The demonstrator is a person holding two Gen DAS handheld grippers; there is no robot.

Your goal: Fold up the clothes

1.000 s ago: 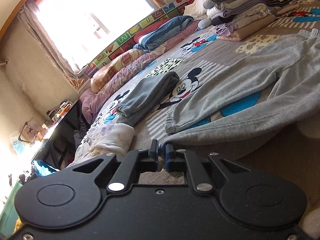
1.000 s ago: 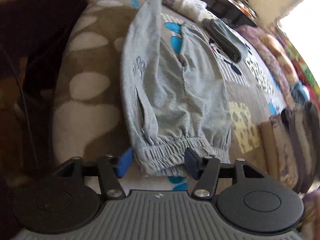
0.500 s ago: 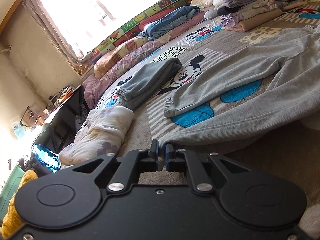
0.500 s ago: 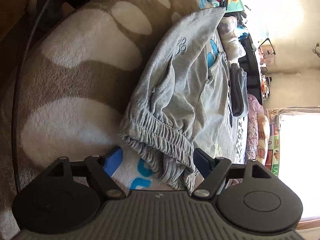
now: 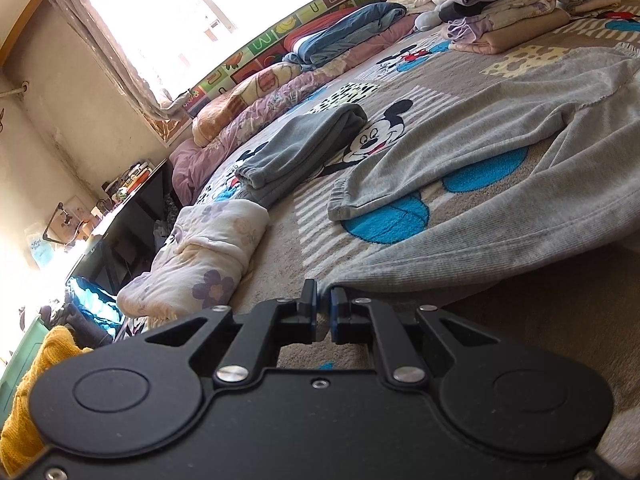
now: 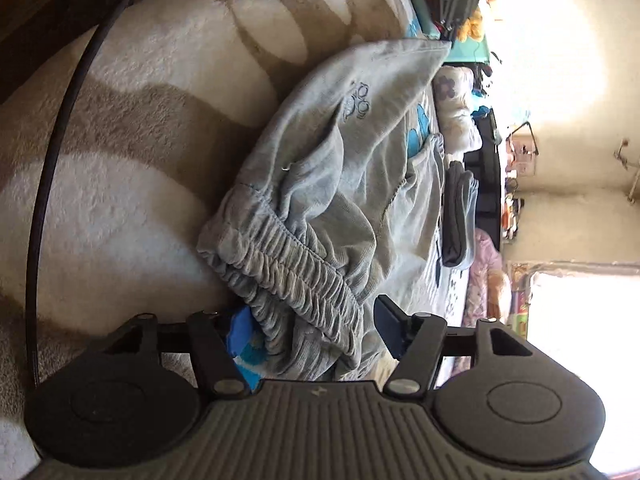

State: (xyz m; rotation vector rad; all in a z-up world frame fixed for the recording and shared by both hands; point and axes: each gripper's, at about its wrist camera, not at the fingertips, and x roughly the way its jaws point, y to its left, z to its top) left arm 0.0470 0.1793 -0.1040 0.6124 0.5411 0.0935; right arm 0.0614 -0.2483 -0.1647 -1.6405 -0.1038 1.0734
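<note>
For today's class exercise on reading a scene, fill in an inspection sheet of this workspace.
Surface: bed blanket with cartoon mouse print, brown-and-white at the near edge.
Job's things: grey sweatpants spread flat, elastic waistband bunched.
Clutter: folded grey garment, floral bundle, stack of folded clothes, bedding along the window side.
Grippers: left gripper shut at a pant-leg end; right gripper closing, waistband between the jaws.
Cables: black cable arcs over the blanket edge.
Surroundings: bright window, dark desk.
</note>
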